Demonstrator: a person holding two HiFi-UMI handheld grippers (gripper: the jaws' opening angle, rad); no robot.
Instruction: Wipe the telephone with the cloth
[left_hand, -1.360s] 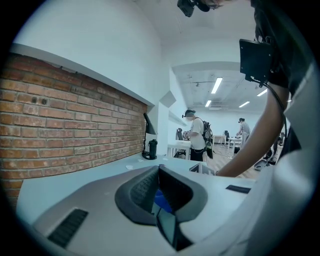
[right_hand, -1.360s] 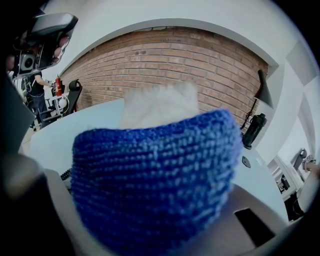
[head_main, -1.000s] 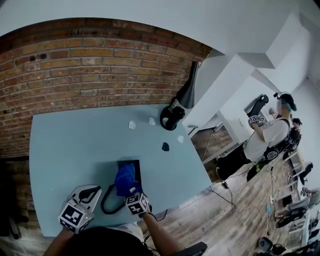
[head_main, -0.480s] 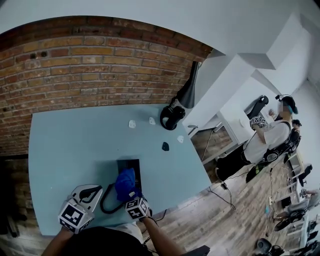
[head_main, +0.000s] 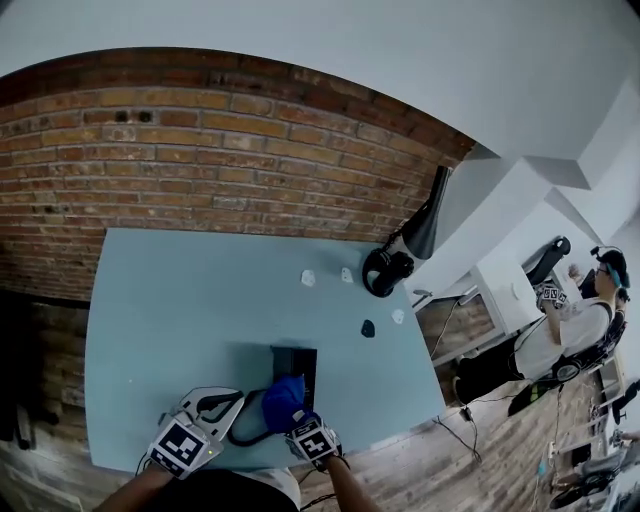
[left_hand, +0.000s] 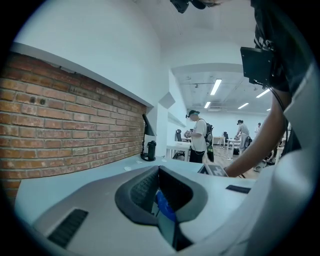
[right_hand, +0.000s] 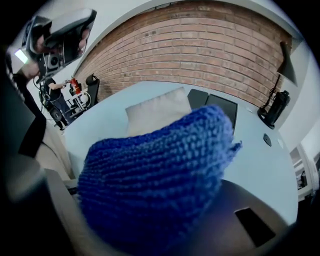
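Observation:
The black telephone (head_main: 295, 360) lies flat near the front of the light blue table (head_main: 180, 300), and also shows in the right gripper view (right_hand: 216, 104). A blue knitted cloth (head_main: 282, 400) rests at the telephone's near end. My right gripper (head_main: 298, 422) is shut on it, and the cloth (right_hand: 155, 175) fills most of that gripper's view and hides the jaws. A black cord (head_main: 243, 432) loops from the telephone toward my left gripper (head_main: 215, 406), just left of the cloth. Its jaws look closed with nothing between them (left_hand: 160, 172), and a strip of blue shows through their cut-out.
A black desk lamp (head_main: 395, 268) stands at the table's far right. Small white bits (head_main: 308, 278) and a small black piece (head_main: 367, 328) lie nearby. A brick wall (head_main: 200, 150) runs behind the table. A person (head_main: 580, 330) stands off to the right.
The head view has shifted, so the table sits further right in frame. The right gripper and cloth have drawn back slightly toward the telephone's near end. The left gripper has stayed beside it.

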